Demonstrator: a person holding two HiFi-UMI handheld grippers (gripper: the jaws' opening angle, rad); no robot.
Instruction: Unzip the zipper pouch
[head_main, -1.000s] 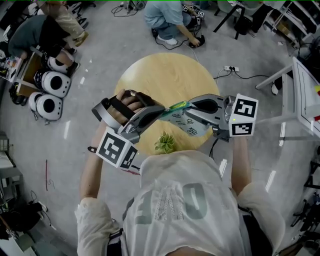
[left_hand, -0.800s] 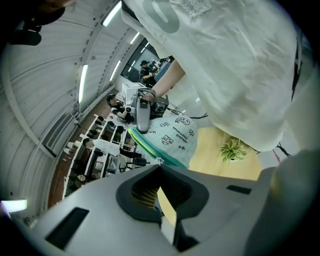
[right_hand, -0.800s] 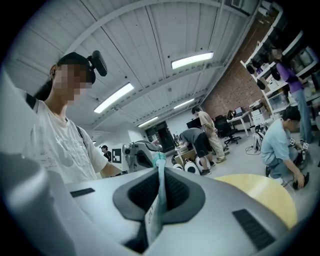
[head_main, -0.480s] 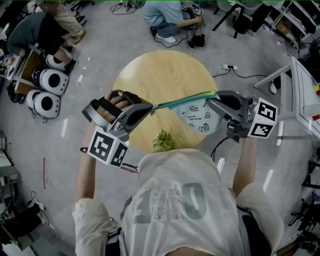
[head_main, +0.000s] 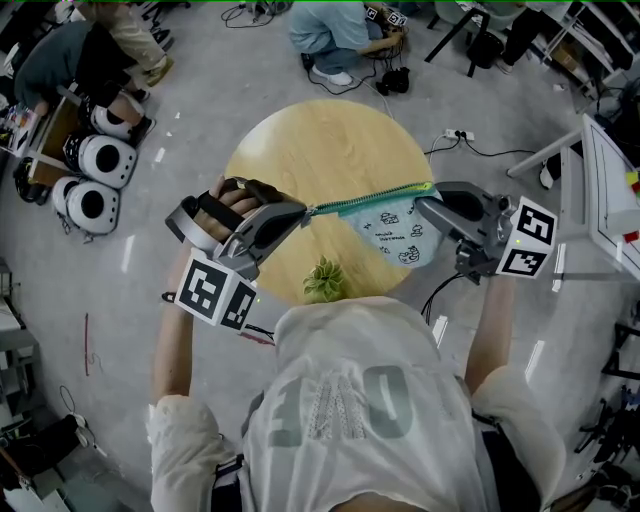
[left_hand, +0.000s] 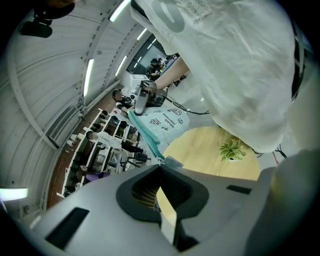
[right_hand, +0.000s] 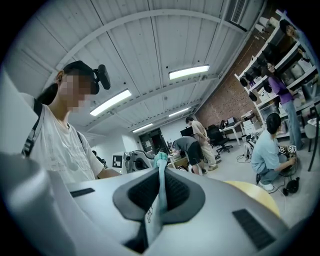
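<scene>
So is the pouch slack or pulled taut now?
Taut: the zipper edge of the pouch runs straight between the left gripper and right gripper, both shut on it.

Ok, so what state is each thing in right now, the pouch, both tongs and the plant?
left tongs: shut on one end of the pouch.
right tongs: shut on its other end.
pouch: held in the air, stretched between both tongs; whether unzipped, unclear.
plant: upright on the table.
</scene>
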